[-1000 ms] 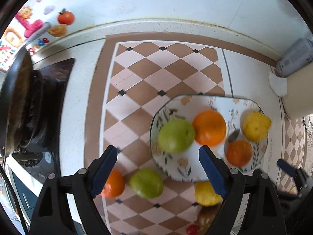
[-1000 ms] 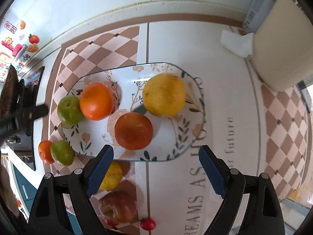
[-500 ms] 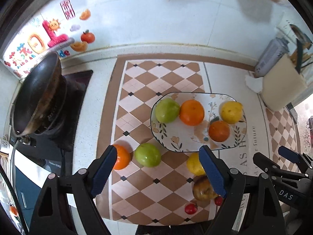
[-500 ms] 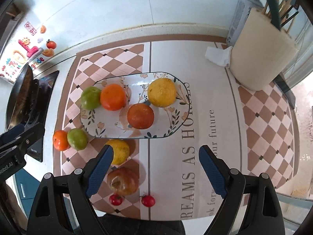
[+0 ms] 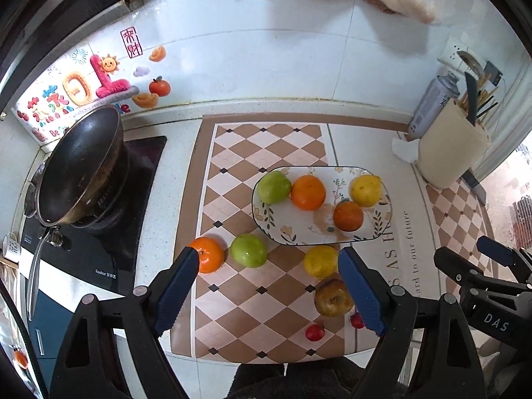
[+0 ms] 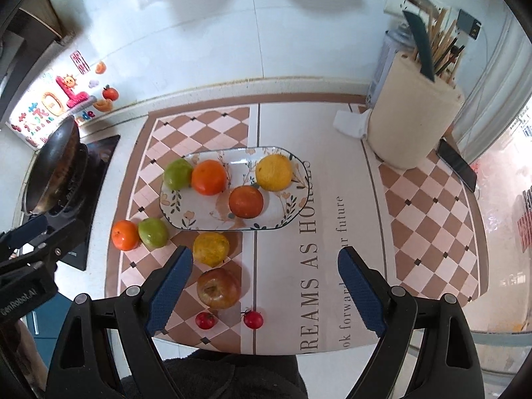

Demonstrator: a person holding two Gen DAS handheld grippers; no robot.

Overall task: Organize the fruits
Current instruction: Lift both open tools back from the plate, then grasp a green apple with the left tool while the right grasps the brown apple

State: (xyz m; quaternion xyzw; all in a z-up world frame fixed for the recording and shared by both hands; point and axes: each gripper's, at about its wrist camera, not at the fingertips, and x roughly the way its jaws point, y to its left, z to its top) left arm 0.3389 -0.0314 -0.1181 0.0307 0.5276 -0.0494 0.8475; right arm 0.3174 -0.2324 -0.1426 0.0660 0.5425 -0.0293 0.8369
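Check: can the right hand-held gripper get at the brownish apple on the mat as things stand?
Probably yes. The right hand-held gripper is open and empty, and the brownish apple sits apart from the yellow fruit and two small red fruits, nothing covering it.

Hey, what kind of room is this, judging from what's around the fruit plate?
Most likely a home kitchen counter: a dark wok sits on a stove at the left, and a utensil holder stands against the tiled wall.
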